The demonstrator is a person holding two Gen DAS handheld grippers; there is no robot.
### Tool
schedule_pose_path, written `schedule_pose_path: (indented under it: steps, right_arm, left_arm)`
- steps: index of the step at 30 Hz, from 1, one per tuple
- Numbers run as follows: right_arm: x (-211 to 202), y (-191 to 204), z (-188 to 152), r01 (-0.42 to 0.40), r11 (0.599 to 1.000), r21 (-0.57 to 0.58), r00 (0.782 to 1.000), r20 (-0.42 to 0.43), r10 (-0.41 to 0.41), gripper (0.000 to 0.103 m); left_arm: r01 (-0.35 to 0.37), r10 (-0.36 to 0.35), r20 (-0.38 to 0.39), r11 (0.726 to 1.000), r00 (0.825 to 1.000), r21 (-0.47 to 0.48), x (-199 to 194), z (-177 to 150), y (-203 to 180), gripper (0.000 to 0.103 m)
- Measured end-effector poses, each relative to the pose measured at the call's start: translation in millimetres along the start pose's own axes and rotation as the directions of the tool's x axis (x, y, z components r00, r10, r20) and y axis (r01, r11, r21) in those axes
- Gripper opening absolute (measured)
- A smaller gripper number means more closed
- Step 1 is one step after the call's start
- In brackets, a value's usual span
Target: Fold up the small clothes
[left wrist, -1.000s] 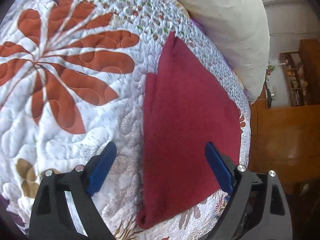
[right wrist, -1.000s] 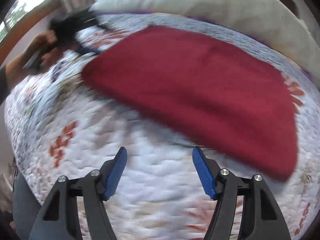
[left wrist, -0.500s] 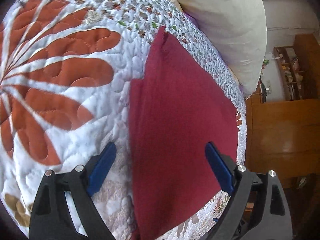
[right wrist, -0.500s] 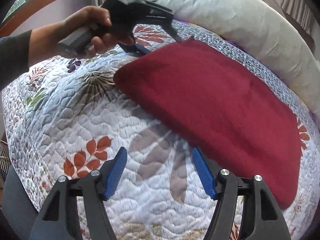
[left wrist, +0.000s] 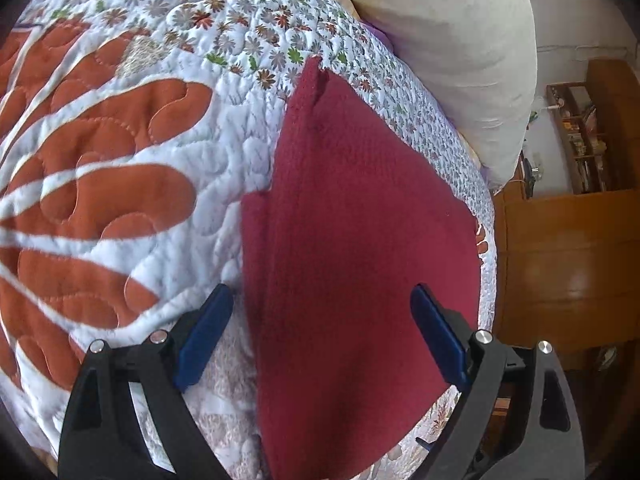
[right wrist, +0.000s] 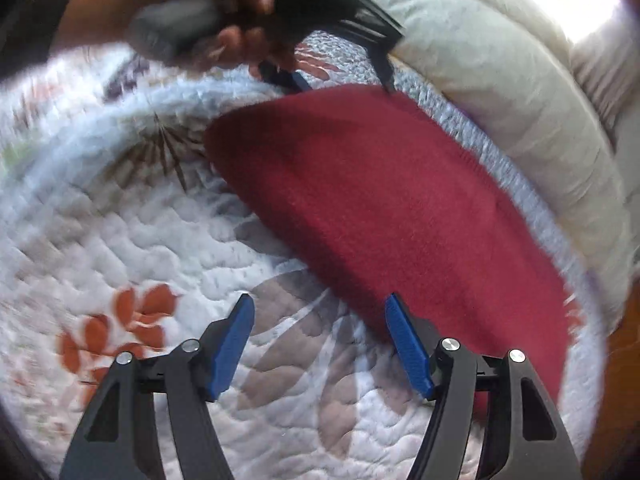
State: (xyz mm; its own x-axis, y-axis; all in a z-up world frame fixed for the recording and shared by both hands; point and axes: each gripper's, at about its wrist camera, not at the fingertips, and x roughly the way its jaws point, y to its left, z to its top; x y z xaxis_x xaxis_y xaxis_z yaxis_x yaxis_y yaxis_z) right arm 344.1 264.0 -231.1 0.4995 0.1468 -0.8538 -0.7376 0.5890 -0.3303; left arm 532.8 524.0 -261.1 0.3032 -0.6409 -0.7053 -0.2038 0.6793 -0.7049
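The red cloth (left wrist: 352,248) lies flat on the quilt (left wrist: 120,184), near the pillow (left wrist: 448,48) and close to the bed's edge on the side of the wooden furniture (left wrist: 560,264). It looks already folded at least once: in the left wrist view a second layer shows along its left side, w/ a step in the outline, and the far corner ends in a small point. So I judge the task partly done; prob. one or two more folds are left, but how many I cannot tell, bec. the garment's full shape is hidden inside the fold.

The left gripper (left wrist: 322,336) is low over the near end of the cloth, fingers wide apart, one blue pad over the quilt just beside the cloth edge and the other over the cloth; nothing is pinched. In the right wrist view the hand (right wrist: 224,36) holds this gripper tilted down at the cloth's far end, blurred.

The right gripper (right wrist: 320,344) is also spread and empty, above the quilt, w/ its right pad at the cloth's long edge. Both seem positioned approx. for taking an edge.
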Motion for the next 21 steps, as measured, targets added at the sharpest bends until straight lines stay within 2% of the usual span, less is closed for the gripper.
schedule_pose_path:
  steps: [6, 10, 15, 21]
  right_arm:
    - [15, 28, 8, 0.142, 0.982, -0.121, 0.990, 0.032, -0.139, 0.071]
    - [20, 43, 15, 0.235, 0.956, -0.177, 0.972, 0.075, -0.225, 0.073]
    - [27, 65, 24, 0.341, 0.909, -0.240, 0.939, 0.140, -0.315, 0.073]
    - [40, 87, 42, 0.436, 0.852, -0.289, 0.898, 0.203, -0.390, 0.063]
  left_arm:
    - [0.004, -0.004, -0.012, 1.000, 1.000, 0.007, 1, 7, 0, 0.091]
    - [0.007, -0.007, -0.017, 1.000, 1.000, 0.000, 1, 13, 1, 0.091]
    - [0.006, -0.005, -0.034, 1.000, 0.999, 0.014, 8, 18, -3, 0.091]
    - [0.005, -0.003, -0.051, 0.999, 0.999, 0.044, 18, 22, -9, 0.091]
